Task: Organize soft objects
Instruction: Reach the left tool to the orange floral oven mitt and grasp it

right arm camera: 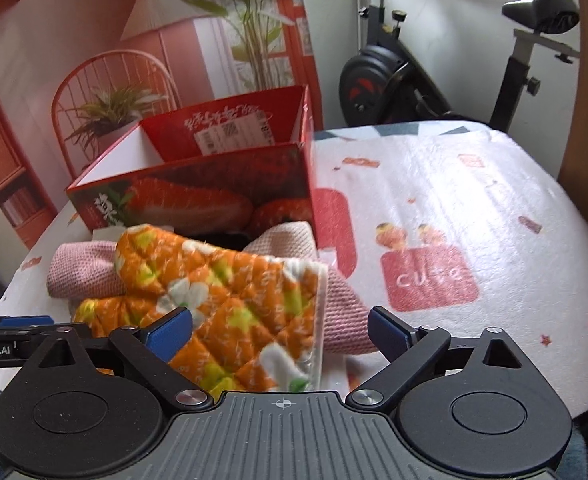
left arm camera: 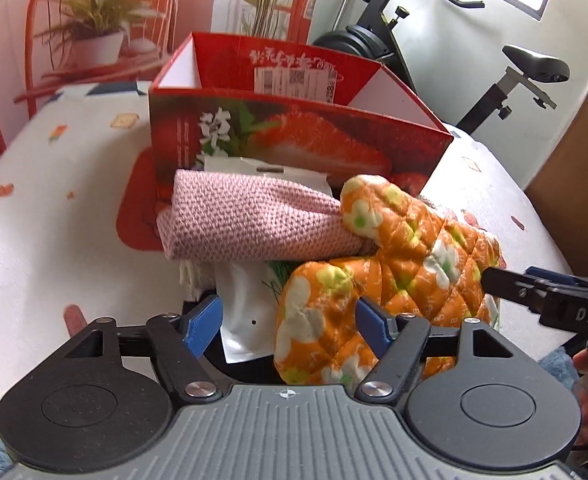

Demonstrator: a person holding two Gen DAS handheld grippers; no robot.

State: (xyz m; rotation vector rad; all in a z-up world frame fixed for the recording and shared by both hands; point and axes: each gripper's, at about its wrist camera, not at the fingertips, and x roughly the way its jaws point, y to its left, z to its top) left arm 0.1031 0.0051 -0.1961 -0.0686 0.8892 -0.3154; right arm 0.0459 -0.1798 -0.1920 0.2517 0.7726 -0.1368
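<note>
An orange floral quilted oven mitt (left arm camera: 414,248) (right arm camera: 230,280) lies on a pile in front of a red strawberry box (left arm camera: 294,136) (right arm camera: 198,192). It overlaps a folded pink knitted cloth (left arm camera: 254,220) (right arm camera: 82,272). Under them shows a white packet (left arm camera: 242,320). My left gripper (left arm camera: 290,322) is open, its jaws straddling the mitt's thumb and the packet. My right gripper (right arm camera: 280,332) is open over the mitt's cuff end and the pink cloth's corner. One of the right gripper's fingers (left arm camera: 506,284) reaches the mitt from the right.
The pile and box sit on a table with a white patterned cloth (left arm camera: 54,200) (right arm camera: 454,200). The box is open at the top. An exercise bike (left arm camera: 514,64) (right arm camera: 414,72) stands behind the table. A printed backdrop hangs at the back left.
</note>
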